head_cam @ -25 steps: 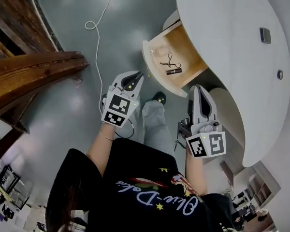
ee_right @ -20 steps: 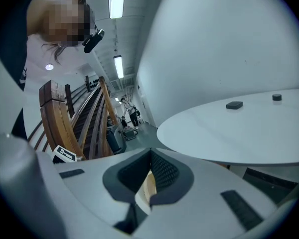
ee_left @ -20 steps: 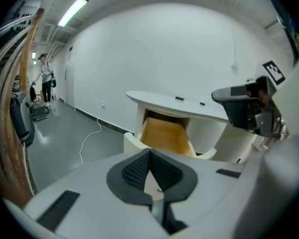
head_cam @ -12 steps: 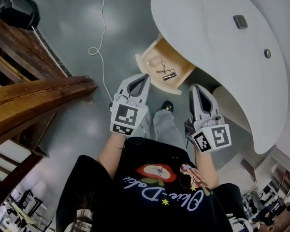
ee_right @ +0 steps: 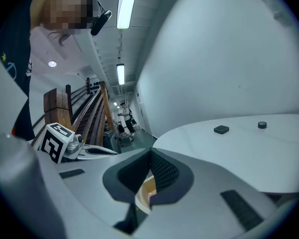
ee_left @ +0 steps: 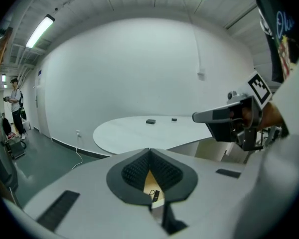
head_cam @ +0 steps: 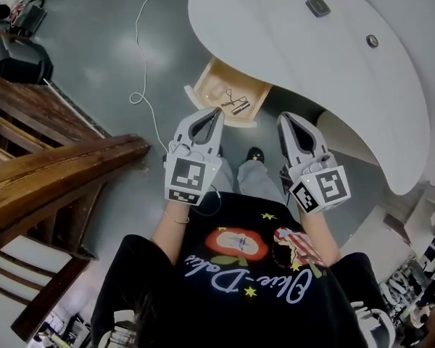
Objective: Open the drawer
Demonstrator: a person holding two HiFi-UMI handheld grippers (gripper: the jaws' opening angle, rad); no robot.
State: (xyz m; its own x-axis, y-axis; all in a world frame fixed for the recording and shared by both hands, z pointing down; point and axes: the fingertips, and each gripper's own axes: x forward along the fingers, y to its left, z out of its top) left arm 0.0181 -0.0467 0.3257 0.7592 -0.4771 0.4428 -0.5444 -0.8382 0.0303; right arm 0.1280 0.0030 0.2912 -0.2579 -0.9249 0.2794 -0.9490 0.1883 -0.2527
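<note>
To my far left runs a wooden stair rail (head_cam: 58,172), and a white cable (head_cam: 141,56) trails over the grey floor beside it. My left gripper (head_cam: 216,114) hangs in the air below the drawer in the head view. Its jaws are pressed together at the tips with nothing between them, which its own view confirms.

The drawer (head_cam: 209,83) stands pulled out from under the white table (head_cam: 275,42), just beyond my two grippers and between them as the head view shows it. It is a shallow box with a pale wood inside. Two things lie in it toward its right half: a thin wire-handled tool (head_cam: 228,98), whose exact kind I cannot make out, and a short dark cylinder (head_cam: 240,109) just beside it, nearer the front edge. The left half of its floor is bare wood. In the left gripper view a sliver of that wood and the dark cylinder (ee_left: 156,194) show through the gap behind my closed tips.

My right gripper (head_cam: 284,119) is held level with the left one, well clear of the drawer. Its jaws are also together and hold nothing.

On the table top, further right, sit a small dark square piece (head_cam: 317,6) and a small round one (head_cam: 373,40), apart from each other.
</note>
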